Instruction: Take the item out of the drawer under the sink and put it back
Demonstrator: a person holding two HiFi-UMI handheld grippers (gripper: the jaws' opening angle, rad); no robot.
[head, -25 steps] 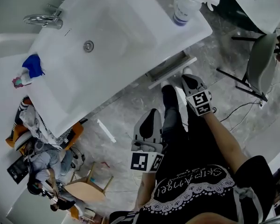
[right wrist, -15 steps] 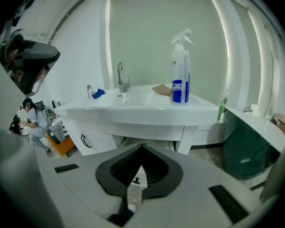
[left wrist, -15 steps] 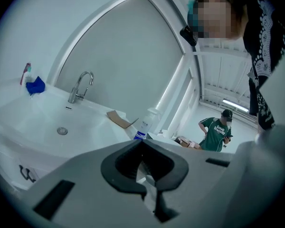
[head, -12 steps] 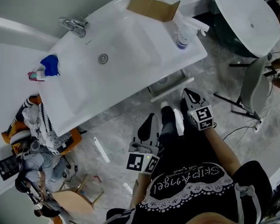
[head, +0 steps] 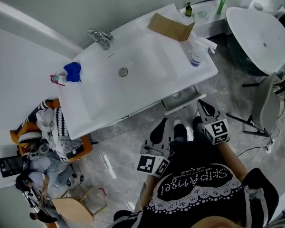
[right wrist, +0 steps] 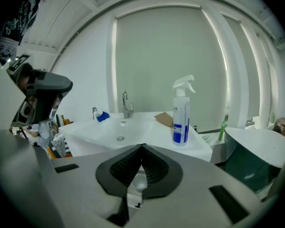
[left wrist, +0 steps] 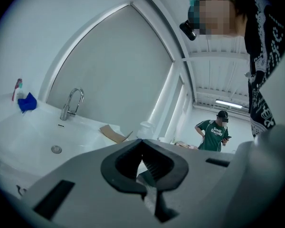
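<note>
The white sink (head: 147, 80) fills the middle of the head view. Under its right end a drawer (head: 184, 104) stands pulled out a short way, with a small round pale item (head: 176, 95) lying in it. My right gripper (head: 200, 104) is shut and empty, its tip close to the right end of the drawer front. My left gripper (head: 162, 123) is also shut and empty, held below the drawer over the floor. In the right gripper view the jaws (right wrist: 142, 147) meet, and a round white thing (right wrist: 139, 182) shows beyond them. The left gripper (left wrist: 142, 140) points up over the sink top.
On the sink top stand a spray bottle (head: 195, 56), a piece of cardboard (head: 171, 26), a faucet (head: 100, 36) and a blue cloth (head: 72, 71). A round white basin (head: 261, 32) and a chair (head: 266, 103) are at the right. Clutter (head: 42, 127) lies left. A person in green (left wrist: 213, 134) stands far off.
The head view has pulled back and swung, so the whole sink and the back wall now show. Both grippers stay shut near the drawer front.
</note>
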